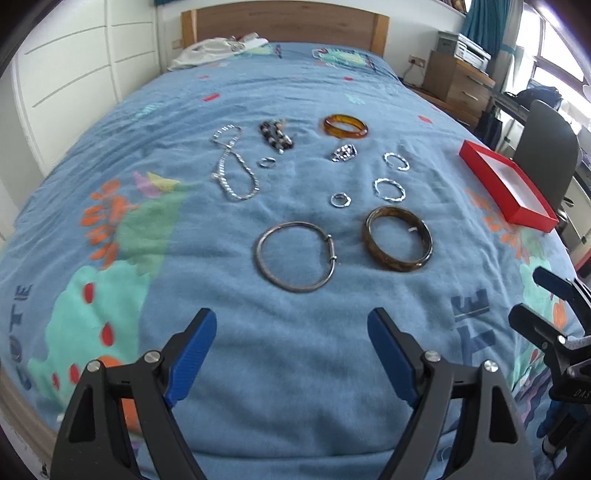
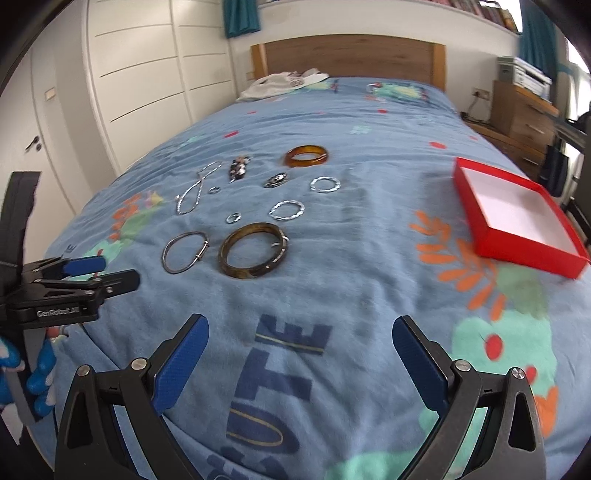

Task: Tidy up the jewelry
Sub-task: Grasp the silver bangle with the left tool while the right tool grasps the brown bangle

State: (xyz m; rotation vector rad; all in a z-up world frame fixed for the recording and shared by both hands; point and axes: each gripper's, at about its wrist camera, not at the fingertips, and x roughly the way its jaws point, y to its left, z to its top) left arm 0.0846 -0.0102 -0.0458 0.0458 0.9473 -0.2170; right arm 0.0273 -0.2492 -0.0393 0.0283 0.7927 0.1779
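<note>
Jewelry lies spread on a blue bedspread [image 1: 295, 354]. Nearest are a thin silver bangle [image 1: 296, 256] [image 2: 185, 252] and a dark brown bangle [image 1: 398, 239] [image 2: 253, 250]. Farther back lie an amber bangle [image 1: 346, 126] [image 2: 306, 156], a silver chain [image 1: 233, 166], a dark beaded piece [image 1: 276, 134], twisted silver hoops [image 1: 389, 190] and small rings [image 1: 341, 200]. An empty red box [image 1: 508, 186] [image 2: 517, 218] sits at the right. My left gripper [image 1: 291, 325] hovers open short of the silver bangle. My right gripper [image 2: 300, 332] is open over bare bedspread, with nothing between its fingers.
A wooden headboard [image 1: 284, 20] and white cloth [image 1: 207, 51] are at the far end. White wardrobe doors [image 2: 140, 66] stand left of the bed. A wooden drawer unit [image 1: 456, 79] and a dark chair [image 1: 546, 147] stand right. The left gripper [image 2: 74, 284] shows in the right wrist view.
</note>
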